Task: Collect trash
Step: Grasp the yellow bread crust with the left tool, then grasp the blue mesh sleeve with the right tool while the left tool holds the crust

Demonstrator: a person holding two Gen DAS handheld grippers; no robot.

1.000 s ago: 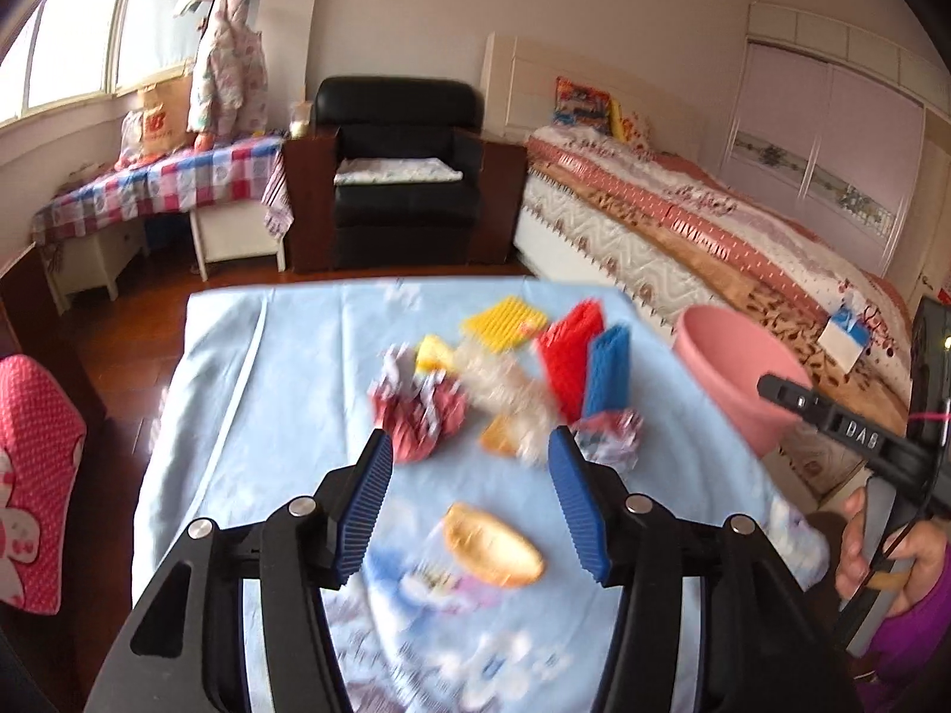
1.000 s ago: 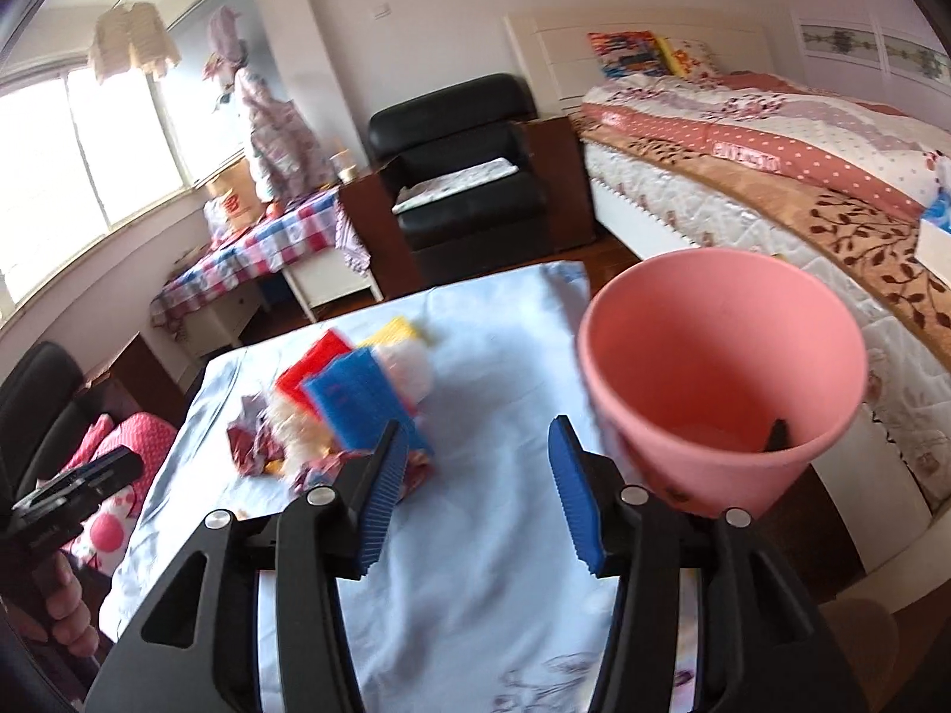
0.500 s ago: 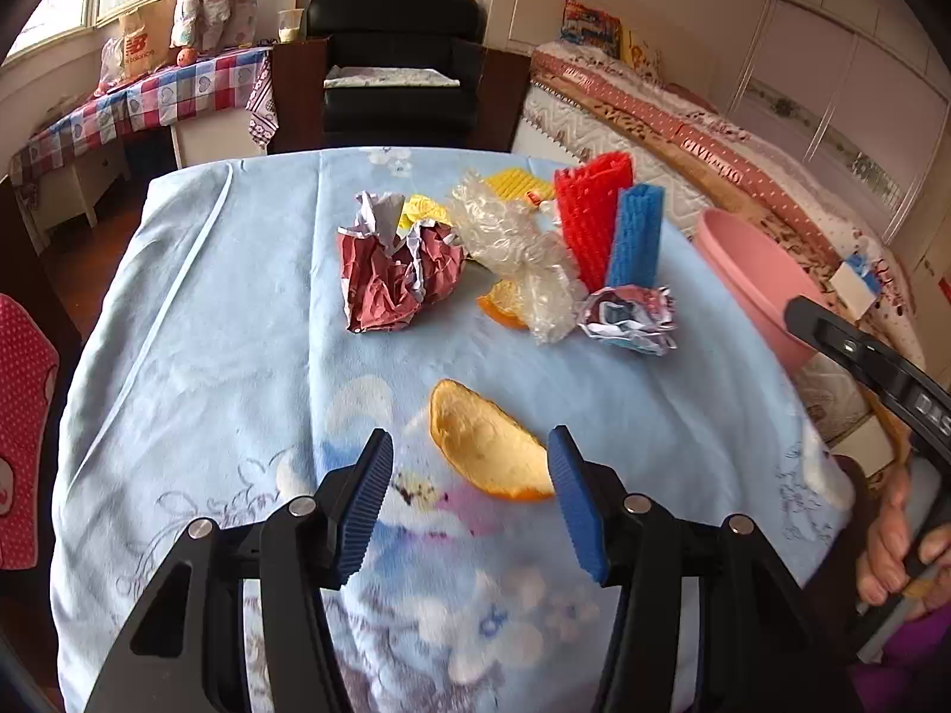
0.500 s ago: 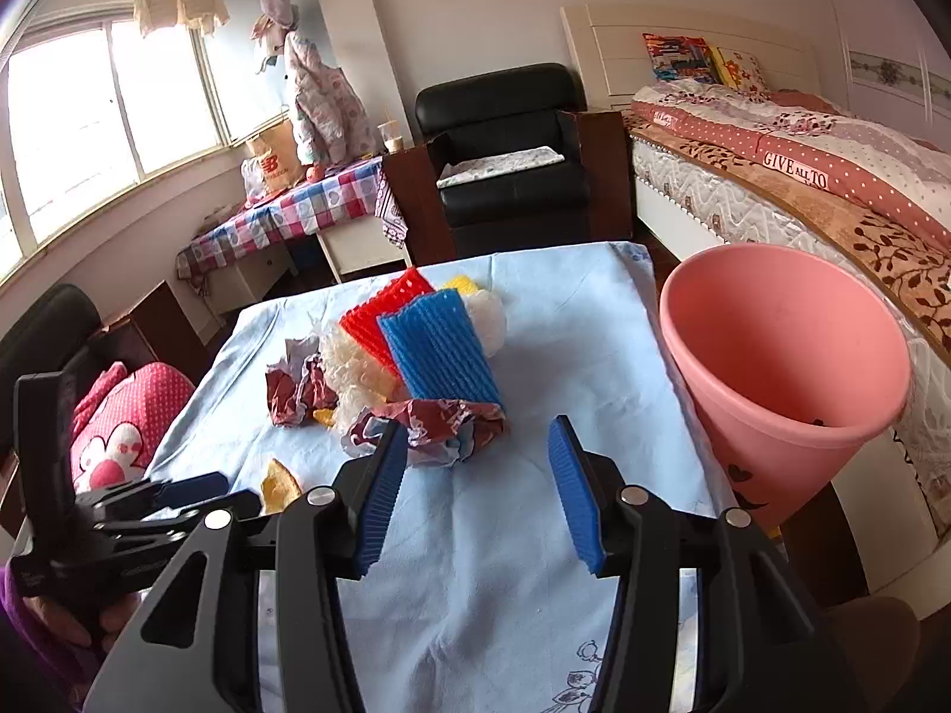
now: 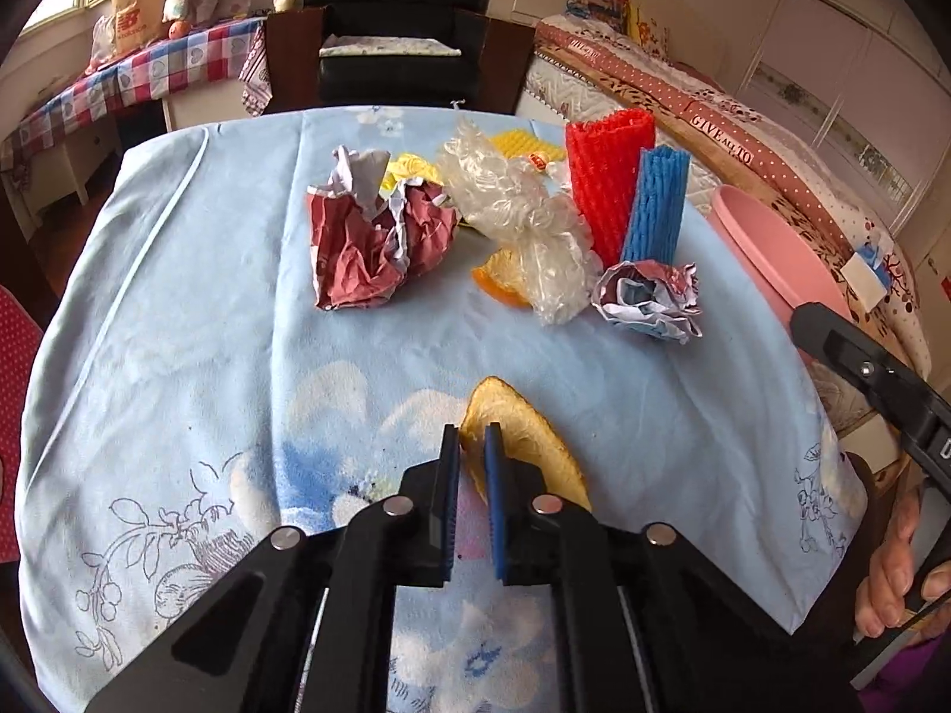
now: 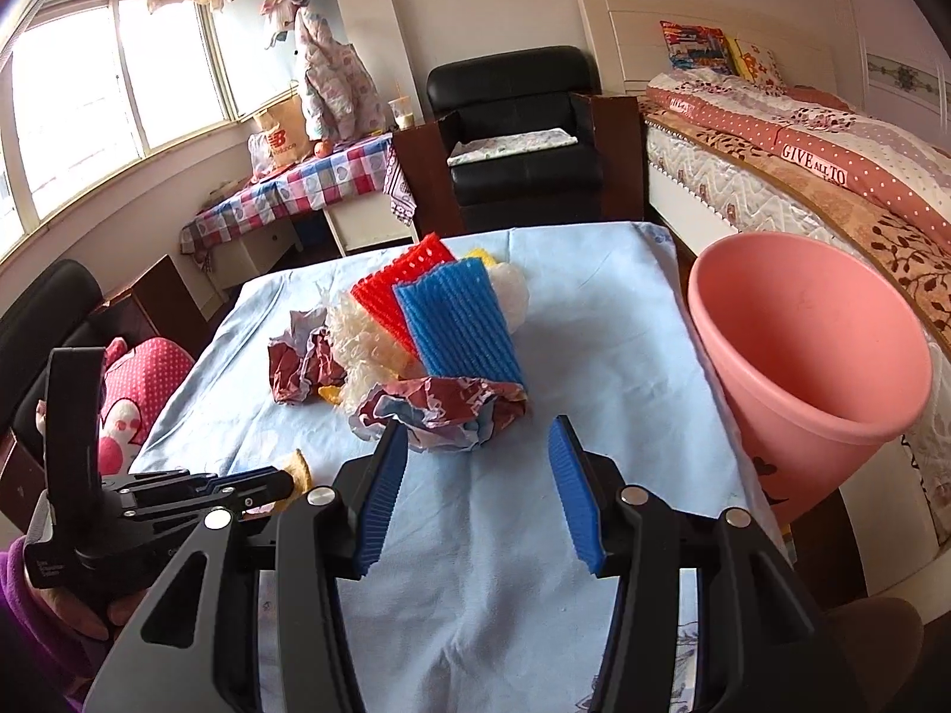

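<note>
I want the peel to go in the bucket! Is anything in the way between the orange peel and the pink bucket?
Nothing tall. The left gripper has its jaws shut on the orange peel. Between it and the pink bucket lies bare blue tablecloth; the crumpled wrapper sits just off that line, and the right gripper hovers near the bucket.

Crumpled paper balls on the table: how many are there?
2. A dark red crumpled paper ball lies at the pile's left side; a smaller red, white and blue crumpled ball sits in front of the blue foam sleeve. Others may be hidden under the pile.

Orange peel near end hidden behind left tool; pink bucket base cut off.
</note>
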